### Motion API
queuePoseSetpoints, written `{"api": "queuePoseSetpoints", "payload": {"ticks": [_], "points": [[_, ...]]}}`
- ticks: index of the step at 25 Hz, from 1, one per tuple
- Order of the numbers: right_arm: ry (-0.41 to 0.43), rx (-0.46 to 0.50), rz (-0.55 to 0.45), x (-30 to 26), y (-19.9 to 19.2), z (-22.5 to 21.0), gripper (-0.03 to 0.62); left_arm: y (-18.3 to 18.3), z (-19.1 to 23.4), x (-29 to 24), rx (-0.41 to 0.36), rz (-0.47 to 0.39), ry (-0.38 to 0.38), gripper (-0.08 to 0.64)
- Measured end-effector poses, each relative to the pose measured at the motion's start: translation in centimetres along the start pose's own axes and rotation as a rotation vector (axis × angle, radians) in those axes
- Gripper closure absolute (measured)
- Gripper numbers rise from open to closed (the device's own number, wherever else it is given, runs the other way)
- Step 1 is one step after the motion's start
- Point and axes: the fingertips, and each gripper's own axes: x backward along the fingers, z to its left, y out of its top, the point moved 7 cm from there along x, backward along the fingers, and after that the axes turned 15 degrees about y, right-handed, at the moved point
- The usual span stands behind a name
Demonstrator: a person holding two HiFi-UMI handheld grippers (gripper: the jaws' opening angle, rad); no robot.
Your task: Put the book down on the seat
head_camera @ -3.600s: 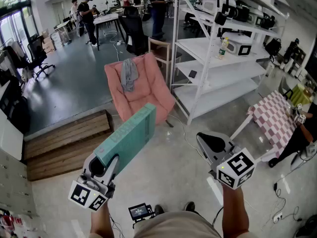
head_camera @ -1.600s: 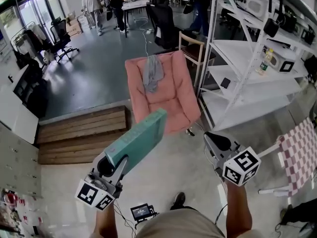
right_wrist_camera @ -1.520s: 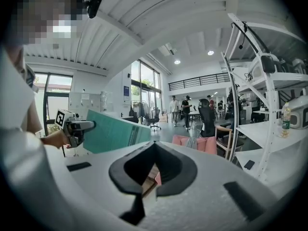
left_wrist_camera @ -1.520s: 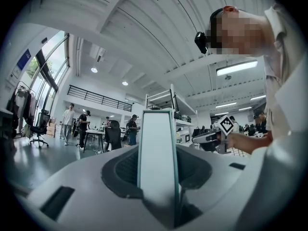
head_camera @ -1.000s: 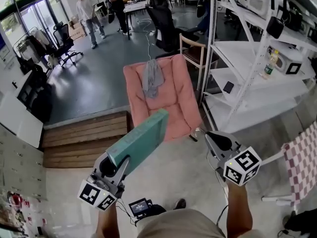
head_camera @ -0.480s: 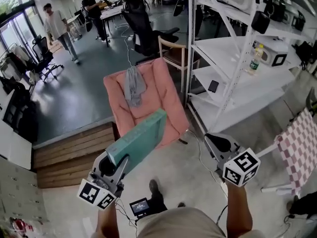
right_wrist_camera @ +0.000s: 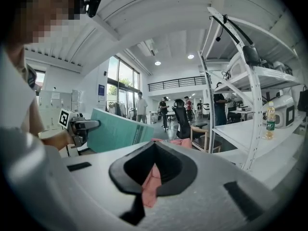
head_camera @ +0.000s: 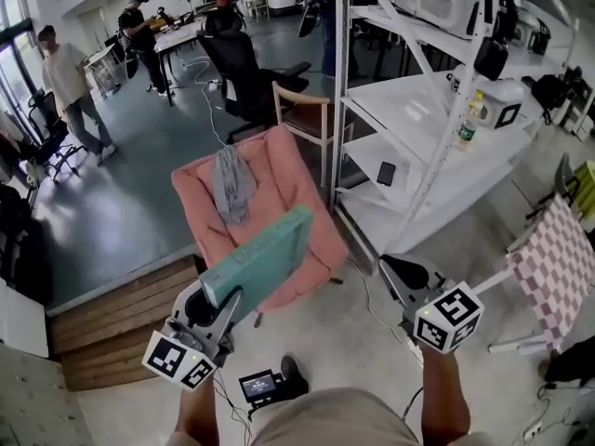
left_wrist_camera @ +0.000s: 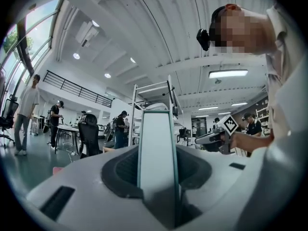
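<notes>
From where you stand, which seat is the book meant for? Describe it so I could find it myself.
Find the tall white shelving rack; just left of it stands a low pink padded armchair. Unlike the wooden chair and the black office chair behind it, it has a grey cloth draped over its backrest.

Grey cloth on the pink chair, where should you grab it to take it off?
Probably pinch the grey cloth at its top, where it drapes over the pink chair's backrest edge. Come from above: lower down it lies flat against the cushion, with little to bite.
</notes>
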Motion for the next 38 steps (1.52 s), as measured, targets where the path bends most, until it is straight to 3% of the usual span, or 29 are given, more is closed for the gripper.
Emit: {"api": "queuePoseSetpoints", "payload": {"ticks": [9, 21, 29, 38], "points": [[-0.068, -0.025, 0.007, -6.0, 1.0, -2.4, 0.601, -0.6, 6.3, -5.4, 0.014, 0.023, -0.067, 0.402], [-0.138, -0.012, 0.040, -13.5, 3.0, -4.9, 0.601, -1.8, 15.2, -10.3, 0.034, 0.035, -0.099, 0.402], [-0.080, -0.015, 0.075, -19.5, 2.2, -9.0, 0.601, -4.2, 18.9, -13.4, 0.042, 0.070, -0.044, 0.402], [0.064, -0.065, 0.098, -26.2, -0.5, -18.1, 0.601, -7.7, 20.4, -20.0, 0.018, 0.167, 0.083, 0.402]]}}
